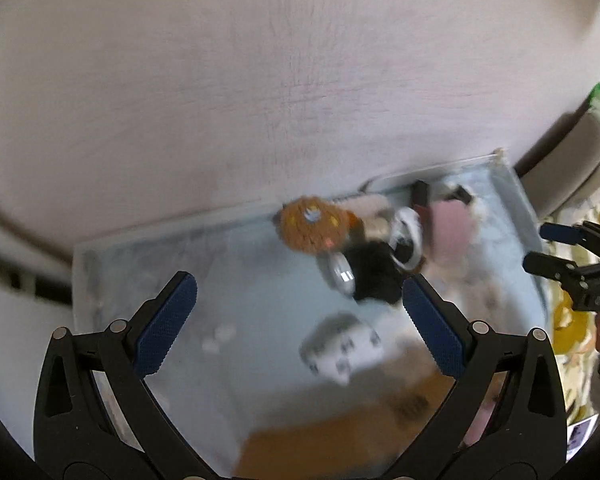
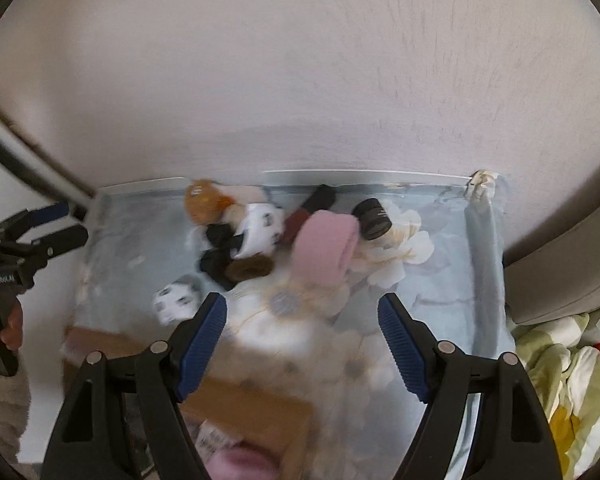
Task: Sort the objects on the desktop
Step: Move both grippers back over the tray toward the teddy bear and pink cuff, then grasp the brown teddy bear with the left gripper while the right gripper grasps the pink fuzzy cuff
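Both views are blurred. A pile of small objects lies at the back of a light blue floral tabletop: a brown round plush, black fabric, a white and black rolled item and a pink rolled cloth. A black jar lies beside the pink cloth. A white spotted item lies apart, nearer me; it also shows in the right wrist view. My left gripper is open and empty above the table. My right gripper is open and empty too.
A cardboard box sits at the near edge, also in the right wrist view, with something pink in front. A pale wall stands behind the table. A grey chair and green striped bedding lie to the right.
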### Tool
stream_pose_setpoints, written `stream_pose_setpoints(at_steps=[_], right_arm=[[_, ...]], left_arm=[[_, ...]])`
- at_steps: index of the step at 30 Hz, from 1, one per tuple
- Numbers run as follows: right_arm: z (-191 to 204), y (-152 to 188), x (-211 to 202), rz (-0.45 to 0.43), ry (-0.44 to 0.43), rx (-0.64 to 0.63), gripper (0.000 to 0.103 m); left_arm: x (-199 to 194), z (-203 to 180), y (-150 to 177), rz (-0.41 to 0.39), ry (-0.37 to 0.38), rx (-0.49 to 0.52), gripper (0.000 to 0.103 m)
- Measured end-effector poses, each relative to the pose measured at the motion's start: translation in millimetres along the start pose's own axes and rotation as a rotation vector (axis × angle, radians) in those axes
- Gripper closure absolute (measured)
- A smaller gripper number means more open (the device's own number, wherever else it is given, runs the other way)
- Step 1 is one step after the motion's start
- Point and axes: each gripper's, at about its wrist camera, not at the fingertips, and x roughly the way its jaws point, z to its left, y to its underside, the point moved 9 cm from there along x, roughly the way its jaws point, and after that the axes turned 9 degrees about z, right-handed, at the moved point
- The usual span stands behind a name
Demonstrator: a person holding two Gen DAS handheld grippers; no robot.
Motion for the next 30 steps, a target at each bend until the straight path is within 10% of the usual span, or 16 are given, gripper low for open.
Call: stream_pose_setpoints(at_steps=[22,27,30], right_arm=[[-30,-30,108,0.131,-0.01,0.148,0.028],[-33,-30,113,0.142,-0.037,0.158,0.03],[-30,-29,117,0.153,-0.061,0.145,0.052]], left_arm=[[131,-15,-40,0.091,0.019,0.058,0.001],[144,-18,-32,0.112,0.059,0.05,0.025],[145,-24,-30,0.116,0.131,0.027,0.046]])
